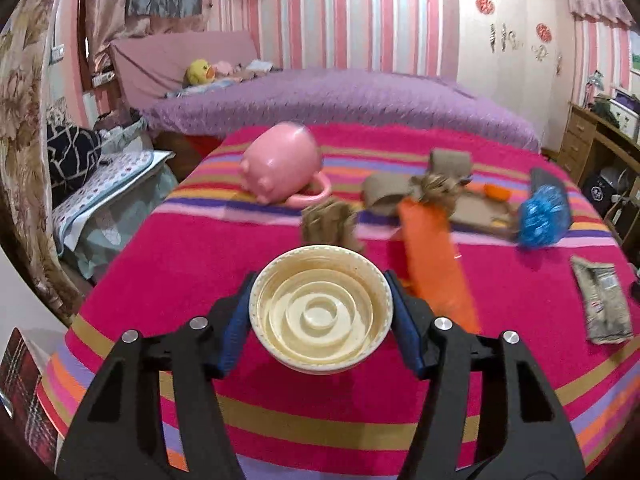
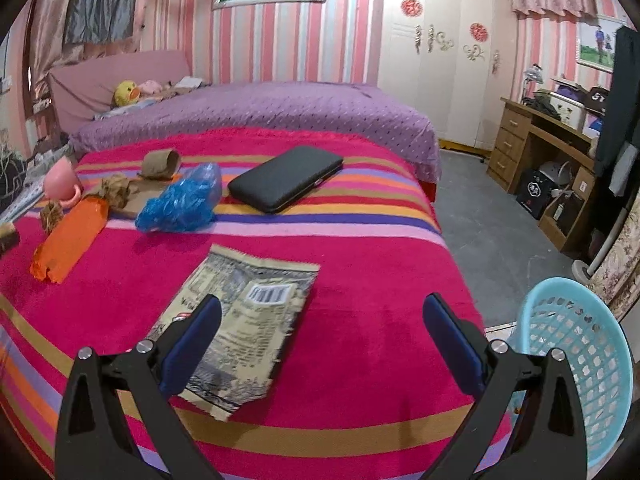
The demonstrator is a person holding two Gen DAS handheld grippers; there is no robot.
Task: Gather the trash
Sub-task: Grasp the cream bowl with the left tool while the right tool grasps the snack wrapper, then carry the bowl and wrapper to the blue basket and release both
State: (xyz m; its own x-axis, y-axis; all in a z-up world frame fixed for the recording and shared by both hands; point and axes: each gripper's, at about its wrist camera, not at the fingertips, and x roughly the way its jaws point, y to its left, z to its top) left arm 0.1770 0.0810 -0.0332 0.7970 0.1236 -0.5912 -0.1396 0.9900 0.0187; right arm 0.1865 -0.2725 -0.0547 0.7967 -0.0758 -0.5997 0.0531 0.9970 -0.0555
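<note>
My left gripper (image 1: 320, 312) is shut on a cream paper bowl (image 1: 320, 308), holding it above the striped pink blanket (image 1: 200, 264). Beyond it lie an orange wrapper (image 1: 436, 264), brown crumpled paper (image 1: 330, 224), cardboard pieces (image 1: 404, 188) and a blue plastic bag (image 1: 542, 216). My right gripper (image 2: 322, 336) is open and empty just above the blanket (image 2: 360, 272); a printed snack bag (image 2: 244, 320) lies flat under its left finger. A light-blue mesh basket (image 2: 576, 360) stands on the floor at the bed's right edge.
A pink piggy mug (image 1: 280, 168) lies on its side at the back left. A black case (image 2: 286, 178) rests on the blanket. A purple-covered bed (image 2: 260, 108) lies behind. A wooden desk (image 2: 532, 140) stands at the right, across grey floor.
</note>
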